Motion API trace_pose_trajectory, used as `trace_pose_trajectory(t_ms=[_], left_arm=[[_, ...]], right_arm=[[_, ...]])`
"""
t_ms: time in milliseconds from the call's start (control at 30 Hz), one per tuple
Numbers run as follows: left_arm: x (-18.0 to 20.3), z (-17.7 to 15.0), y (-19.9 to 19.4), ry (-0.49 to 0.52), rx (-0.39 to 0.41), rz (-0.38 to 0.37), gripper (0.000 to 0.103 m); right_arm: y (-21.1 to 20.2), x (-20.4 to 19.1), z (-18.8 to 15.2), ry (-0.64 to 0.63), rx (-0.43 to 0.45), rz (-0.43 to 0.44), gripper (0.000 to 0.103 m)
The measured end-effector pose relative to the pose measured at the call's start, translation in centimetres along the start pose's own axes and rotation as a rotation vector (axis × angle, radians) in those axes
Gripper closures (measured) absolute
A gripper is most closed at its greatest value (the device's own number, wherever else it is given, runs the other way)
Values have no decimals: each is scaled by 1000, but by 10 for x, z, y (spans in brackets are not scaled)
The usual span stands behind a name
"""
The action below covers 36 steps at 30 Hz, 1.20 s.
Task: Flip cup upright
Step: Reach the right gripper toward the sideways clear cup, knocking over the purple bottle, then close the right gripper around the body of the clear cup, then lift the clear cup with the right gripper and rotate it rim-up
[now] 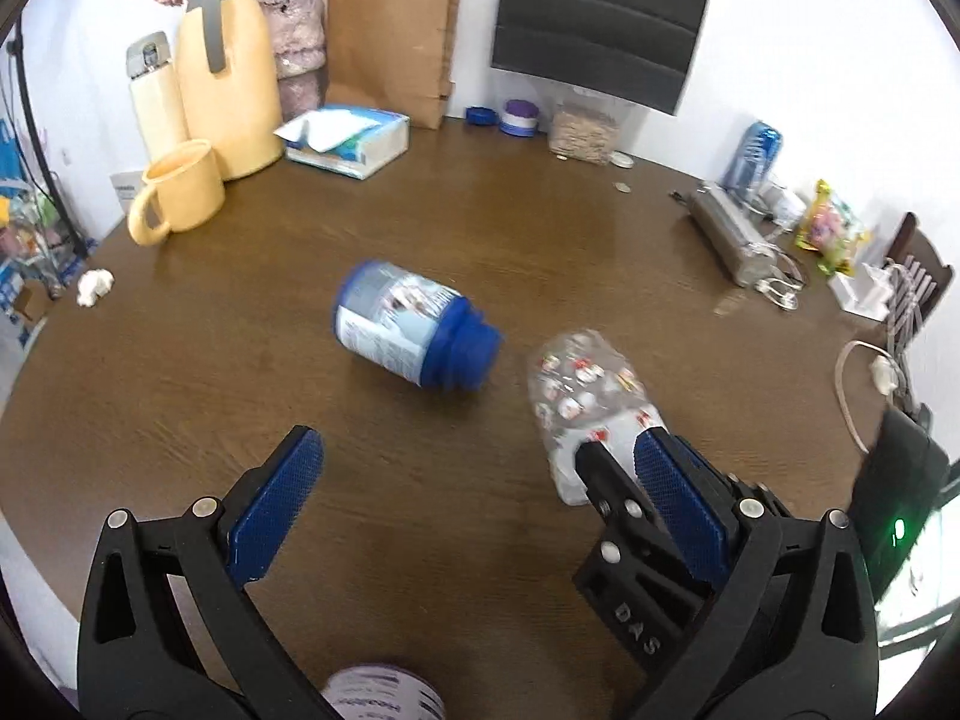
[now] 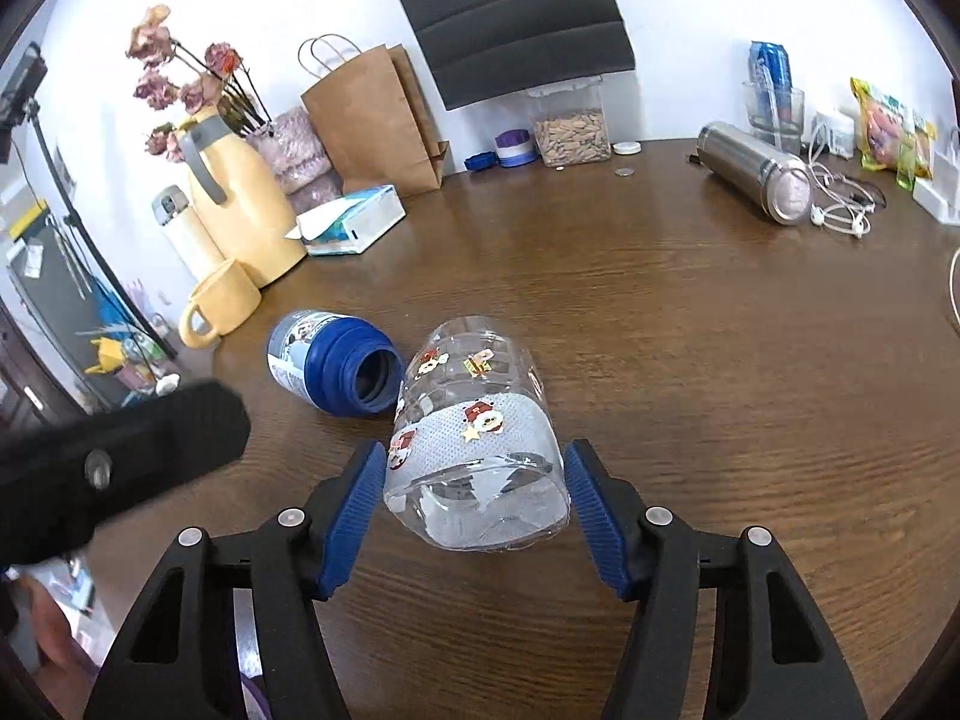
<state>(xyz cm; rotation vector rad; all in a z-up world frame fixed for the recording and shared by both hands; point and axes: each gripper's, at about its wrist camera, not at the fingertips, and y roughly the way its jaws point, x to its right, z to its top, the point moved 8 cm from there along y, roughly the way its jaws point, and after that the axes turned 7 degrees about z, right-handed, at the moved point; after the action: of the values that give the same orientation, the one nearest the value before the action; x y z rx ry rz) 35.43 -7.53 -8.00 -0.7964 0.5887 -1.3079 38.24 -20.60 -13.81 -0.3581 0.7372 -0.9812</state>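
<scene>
A clear plastic cup with cartoon stickers [image 2: 474, 438] lies on its side on the brown table [image 2: 690, 360], open mouth toward my right gripper [image 2: 474, 516]. The right gripper's blue pads [image 2: 585, 498] stand on either side of the cup near its mouth, open, not clearly touching. In the left wrist view the cup [image 1: 576, 396] lies to the right, with the right gripper's fingers [image 1: 666, 480] over its near end. My left gripper [image 1: 474, 480] is open and empty above the table. A blue jar [image 1: 414, 324] lies on its side beside the cup; the right wrist view also shows it [image 2: 336, 366].
A yellow mug [image 1: 180, 189], yellow jug [image 1: 228, 78], tissue box [image 1: 348, 141] and paper bag [image 1: 390, 36] stand at the back left. A steel flask [image 2: 756, 171] lies at the back right by earphones [image 2: 840, 216]. A nut container [image 2: 570, 132] stands at the back.
</scene>
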Motion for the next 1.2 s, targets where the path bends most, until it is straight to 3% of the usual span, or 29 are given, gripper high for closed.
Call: trace_pose_trajectory(t_ms=[133,233,267,333,467,567,733,867,933,1000,1067,1200], left_arm=[[19,-8,-8,48,37,-13,0],[25,-18,2,151,135,85,0],[23,-22,7,151,108,74,0],[23,-22,17,128,36,-25,0],[24,-2,22,155,63,-80,0],[28,11,45,168,-43,-171,1],[30,15,68,135,-129,-211,14],[37,17,70,145,-110,-218,14],[45,13,75,166,-114,-212,31],[48,10,75,164,-119,-235,35],[51,6,72,172,-118,-247,35],[50,-2,58,215,-96,-305,33]], right_arm=[[-10,12,-4,16,-4,20,36],[-8,2,-15,-62,-31,-4,36],[-6,-2,-16,-69,-31,12,36],[0,-15,-18,-82,-36,66,36],[18,-22,-12,-135,-42,3,36],[30,-24,-11,-131,-61,18,35],[27,-12,-5,-153,-83,50,35],[9,13,-1,-163,-75,49,35],[1,28,5,-159,-54,-15,35],[-5,42,11,-115,-32,-60,35],[-9,48,13,-95,-29,-97,35],[-21,50,4,-64,-19,-75,35]])
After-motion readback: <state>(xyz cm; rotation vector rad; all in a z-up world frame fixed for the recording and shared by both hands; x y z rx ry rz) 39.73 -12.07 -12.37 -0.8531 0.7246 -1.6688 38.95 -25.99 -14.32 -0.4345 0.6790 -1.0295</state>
